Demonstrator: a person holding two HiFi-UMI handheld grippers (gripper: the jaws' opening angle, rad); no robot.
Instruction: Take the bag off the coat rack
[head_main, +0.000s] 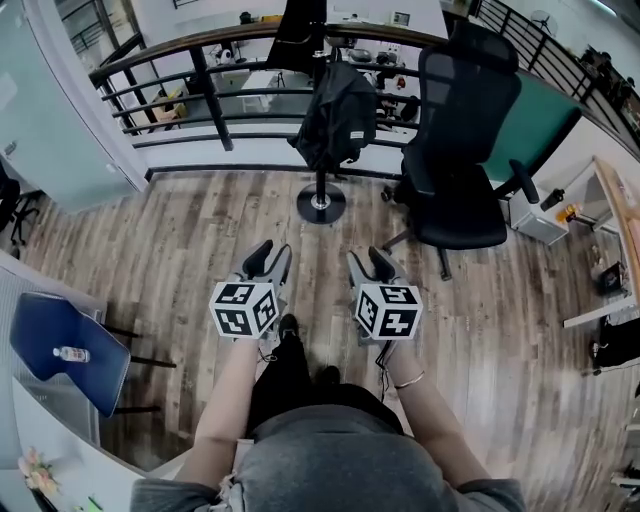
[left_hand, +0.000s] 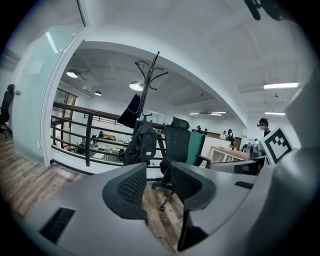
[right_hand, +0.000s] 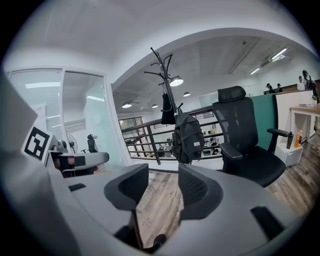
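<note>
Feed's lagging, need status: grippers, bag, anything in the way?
Left gripper and right gripper open, empty. Bag hanging on coat rack, well ahead. Office chair beside rack, not blocking.

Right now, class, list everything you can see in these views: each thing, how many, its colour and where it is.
backpack: one, black, hanging on the coat rack
coat rack: one, black, round base on the floor in front of the railing
office chair: one, black, right of the coat rack
railing: one, black bars under a brown top rail, behind the rack
floor: wood planks, brown-grey
blue chair: one, black legs, near left
bottle: one, small, pale, lying on the blue chair
left gripper: one, grey, jaws apart, nothing between
right gripper: one, grey, jaws apart, nothing between
</note>
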